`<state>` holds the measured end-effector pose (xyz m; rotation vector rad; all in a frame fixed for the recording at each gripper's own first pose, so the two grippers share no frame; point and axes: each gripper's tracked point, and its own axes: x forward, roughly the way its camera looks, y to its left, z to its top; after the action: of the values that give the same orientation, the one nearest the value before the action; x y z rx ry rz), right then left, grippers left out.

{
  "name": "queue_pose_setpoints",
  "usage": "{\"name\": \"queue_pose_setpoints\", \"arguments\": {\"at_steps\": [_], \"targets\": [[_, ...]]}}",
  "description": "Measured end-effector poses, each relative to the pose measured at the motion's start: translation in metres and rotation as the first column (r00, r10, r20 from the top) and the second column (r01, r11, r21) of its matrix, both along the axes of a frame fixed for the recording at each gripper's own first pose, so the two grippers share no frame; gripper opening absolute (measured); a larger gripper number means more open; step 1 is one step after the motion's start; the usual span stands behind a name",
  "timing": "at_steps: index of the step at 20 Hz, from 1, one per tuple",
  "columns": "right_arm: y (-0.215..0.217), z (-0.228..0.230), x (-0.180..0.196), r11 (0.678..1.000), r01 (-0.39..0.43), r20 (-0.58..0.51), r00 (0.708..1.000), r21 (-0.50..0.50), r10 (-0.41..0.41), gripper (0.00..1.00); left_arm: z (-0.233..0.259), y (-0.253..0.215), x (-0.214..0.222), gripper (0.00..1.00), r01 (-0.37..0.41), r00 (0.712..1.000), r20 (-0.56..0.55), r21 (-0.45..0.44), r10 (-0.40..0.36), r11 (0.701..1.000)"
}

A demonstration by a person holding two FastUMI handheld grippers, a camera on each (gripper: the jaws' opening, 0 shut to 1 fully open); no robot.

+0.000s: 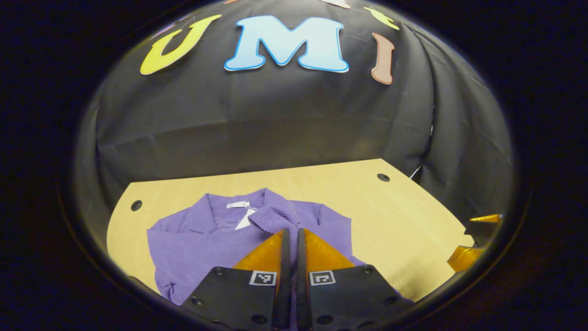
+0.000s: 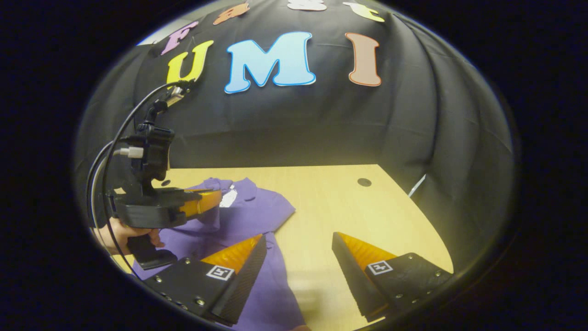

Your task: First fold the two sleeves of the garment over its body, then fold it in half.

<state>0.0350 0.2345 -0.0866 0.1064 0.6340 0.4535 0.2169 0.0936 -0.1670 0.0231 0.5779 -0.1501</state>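
Left gripper view: your left gripper [image 1: 291,232] sits at 6 o'clock, fingers drawn together with only a slit between them, nipping a ribbed fold of the sweater [image 1: 193,243] at their tips. The sweater lies on the table [image 1: 404,220] from 7 to 6 o'clock, collar toward the far edge with a white tag [image 1: 243,219] at the neck. Round holes sit in the tabletop at 8 o'clock [image 1: 136,205] and at 2 o'clock [image 1: 383,177]. Black cloth wall [image 1: 285,124] hangs behind, creased. At 4 o'clock, the fingertips of your other gripper show at the rim.

Right gripper view: at 9 o'clock your hand [image 2: 121,234] grips the left gripper's handle, cables [image 2: 103,170] looping up from it; its fingers lie over the sweater [image 2: 250,214]. Your right gripper [image 2: 298,241] at 6 o'clock is spread wide and holds nothing: one finger over the sweater's edge, the other over bare table [image 2: 367,211]. One hole [image 2: 364,182] at 1 o'clock.
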Motion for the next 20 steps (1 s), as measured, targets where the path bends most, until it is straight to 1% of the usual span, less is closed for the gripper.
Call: {"name": "queue_pose_setpoints", "arguments": {"at_steps": [1, 3, 4, 5, 6, 8, 9, 11, 12, 14, 15, 18, 20], "targets": [[-0.001, -0.001, -0.002, 1.0, -0.004, 0.0, 1.0, 0.001, 0.004, 0.9, 0.0, -0.001, -0.003, 0.15, 0.005, 1.0, 0.0, 0.001, -0.005, 1.0], [0.0, -0.002, -0.003, 1.0, -0.015, 0.001, 1.0, 0.006, 0.015, 0.9, 0.003, -0.006, -0.009, 0.2, 0.021, 1.0, 0.006, -0.01, -0.021, 1.0], [0.0, -0.001, -0.006, 1.0, -0.021, 0.006, 1.0, 0.012, 0.021, 0.9, 0.005, -0.007, -0.013, 0.3, 0.025, 1.0, 0.011, -0.014, -0.025, 1.0], [0.0, 0.0, -0.009, 0.999, -0.031, 0.013, 0.999, 0.022, 0.03, 0.89, 0.009, -0.007, -0.018, 0.48, 0.026, 0.999, 0.02, -0.009, -0.025, 1.0], [0.002, 0.0, -0.01, 0.999, -0.036, 0.015, 0.999, 0.025, 0.035, 0.89, 0.012, -0.004, -0.022, 0.54, 0.02, 0.999, 0.027, -0.003, -0.02, 1.0], [0.001, 0.001, -0.015, 0.999, -0.041, 0.022, 0.999, 0.024, 0.04, 0.89, 0.017, 0.001, -0.033, 0.7, 0.011, 0.999, 0.033, -0.009, -0.01, 1.0], [-0.002, -0.001, -0.017, 1.0, -0.03, 0.024, 0.999, 0.008, 0.03, 0.9, 0.02, 0.004, -0.041, 0.77, 0.008, 0.999, 0.032, -0.015, -0.007, 1.0], [-0.007, -0.007, -0.027, 1.0, -0.009, 0.013, 1.0, -0.009, 0.01, 0.89, 0.026, 0.015, -0.057, 0.79, -0.006, 0.999, 0.033, -0.021, 0.006, 1.0], [-0.008, -0.011, -0.035, 1.0, 0.0, -0.003, 1.0, -0.01, 0.0, 0.89, 0.028, 0.022, -0.067, 0.78, -0.012, 1.0, 0.029, -0.021, 0.013, 1.0], [-0.013, -0.023, -0.054, 1.0, 0.014, -0.046, 0.999, -0.013, -0.015, 0.89, 0.027, 0.037, -0.092, 0.95, -0.02, 1.0, 0.013, -0.021, 0.02, 1.0], [-0.013, -0.03, -0.066, 1.0, 0.019, -0.074, 0.997, -0.018, -0.02, 0.95, 0.027, 0.048, -0.105, 0.99, -0.023, 1.0, 0.011, -0.017, 0.024, 1.0], [-0.022, -0.058, -0.102, 0.998, 0.026, -0.146, 0.989, -0.056, -0.034, 0.95, 0.02, 0.082, -0.147, 0.98, -0.05, 0.999, -0.006, 0.004, 0.05, 0.999], [-0.026, -0.069, -0.127, 0.996, 0.028, -0.174, 0.984, -0.081, -0.042, 0.95, 0.012, 0.105, -0.18, 0.98, -0.076, 0.997, -0.028, 0.004, 0.076, 0.997]]}}
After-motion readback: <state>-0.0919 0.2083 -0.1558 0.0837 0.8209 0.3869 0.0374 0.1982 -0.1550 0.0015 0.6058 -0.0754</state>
